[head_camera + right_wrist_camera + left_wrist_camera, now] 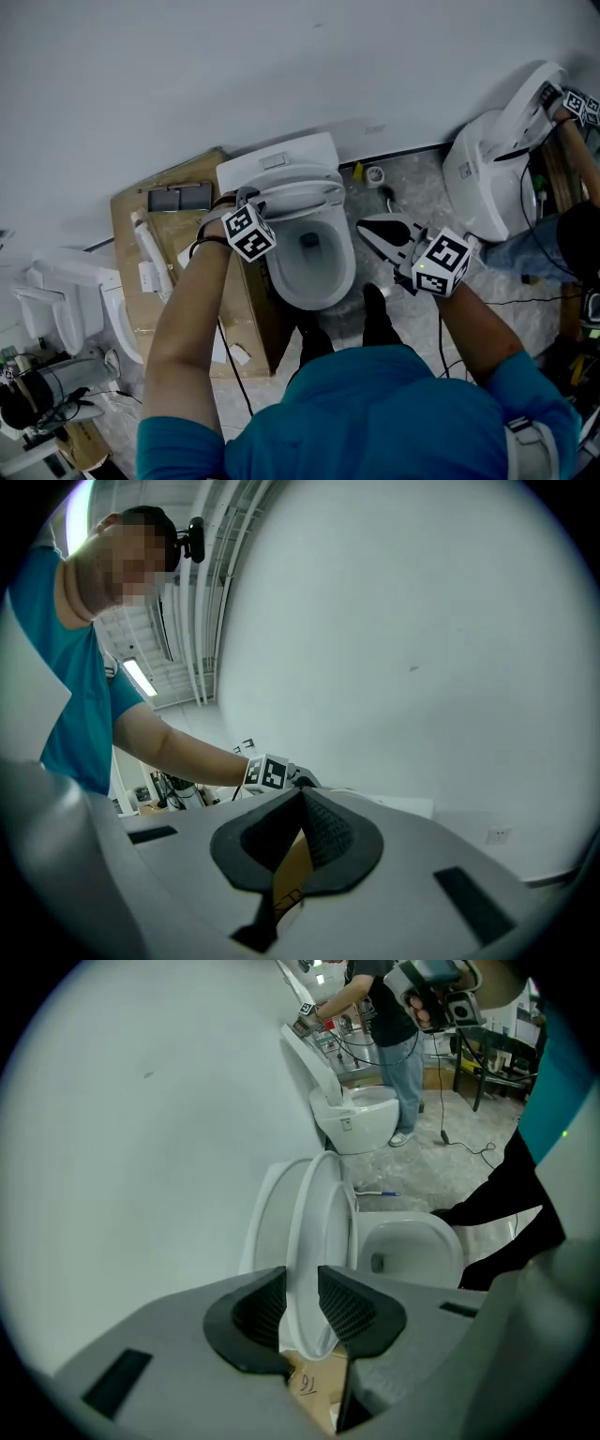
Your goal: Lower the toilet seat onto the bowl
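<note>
The white toilet seat stands raised over the bowl, tipped a little forward of the lid behind it. My left gripper is at the seat's left edge. In the left gripper view the seat's rim runs between the two dark pads, and the left gripper is shut on it. The bowl lies open to the right of the seat. My right gripper hangs to the right of the bowl, apart from the toilet. Its jaws are shut with nothing between them.
A cardboard box stands against the toilet's left side. The person's feet are just in front of the bowl. Another toilet, with another person at it, is at the right, and a third toilet at the left. Cables lie on the floor.
</note>
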Action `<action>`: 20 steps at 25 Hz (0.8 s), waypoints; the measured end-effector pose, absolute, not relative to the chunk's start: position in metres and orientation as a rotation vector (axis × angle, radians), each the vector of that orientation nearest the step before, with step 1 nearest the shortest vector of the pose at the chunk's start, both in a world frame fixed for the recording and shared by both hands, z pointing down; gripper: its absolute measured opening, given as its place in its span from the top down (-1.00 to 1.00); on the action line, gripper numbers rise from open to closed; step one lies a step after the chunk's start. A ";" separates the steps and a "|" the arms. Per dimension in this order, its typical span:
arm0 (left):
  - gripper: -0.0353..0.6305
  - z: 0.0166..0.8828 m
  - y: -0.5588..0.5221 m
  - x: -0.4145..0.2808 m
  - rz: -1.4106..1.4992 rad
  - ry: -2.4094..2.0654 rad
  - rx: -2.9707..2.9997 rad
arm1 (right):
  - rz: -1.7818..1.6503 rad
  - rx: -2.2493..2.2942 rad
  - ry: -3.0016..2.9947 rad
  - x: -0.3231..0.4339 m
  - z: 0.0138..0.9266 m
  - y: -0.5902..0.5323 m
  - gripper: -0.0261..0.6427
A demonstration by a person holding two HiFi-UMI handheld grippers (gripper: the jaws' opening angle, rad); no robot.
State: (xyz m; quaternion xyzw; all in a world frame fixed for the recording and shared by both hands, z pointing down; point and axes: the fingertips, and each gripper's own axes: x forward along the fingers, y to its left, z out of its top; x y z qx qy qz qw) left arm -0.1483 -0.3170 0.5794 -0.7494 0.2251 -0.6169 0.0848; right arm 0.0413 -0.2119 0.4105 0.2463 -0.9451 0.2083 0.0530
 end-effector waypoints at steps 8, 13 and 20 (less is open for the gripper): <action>0.60 0.580 -0.304 -0.148 -1.876 0.612 -2.248 | 0.636 0.743 -2.872 0.043 0.409 -0.205 0.93; 0.65 0.582 -0.289 -0.144 -1.888 0.563 -2.257 | 0.635 0.752 -2.875 0.045 0.407 -0.200 0.93; 0.67 0.590 -0.274 -0.137 -1.901 0.516 -2.273 | 0.640 0.754 -2.873 0.049 0.409 -0.199 0.93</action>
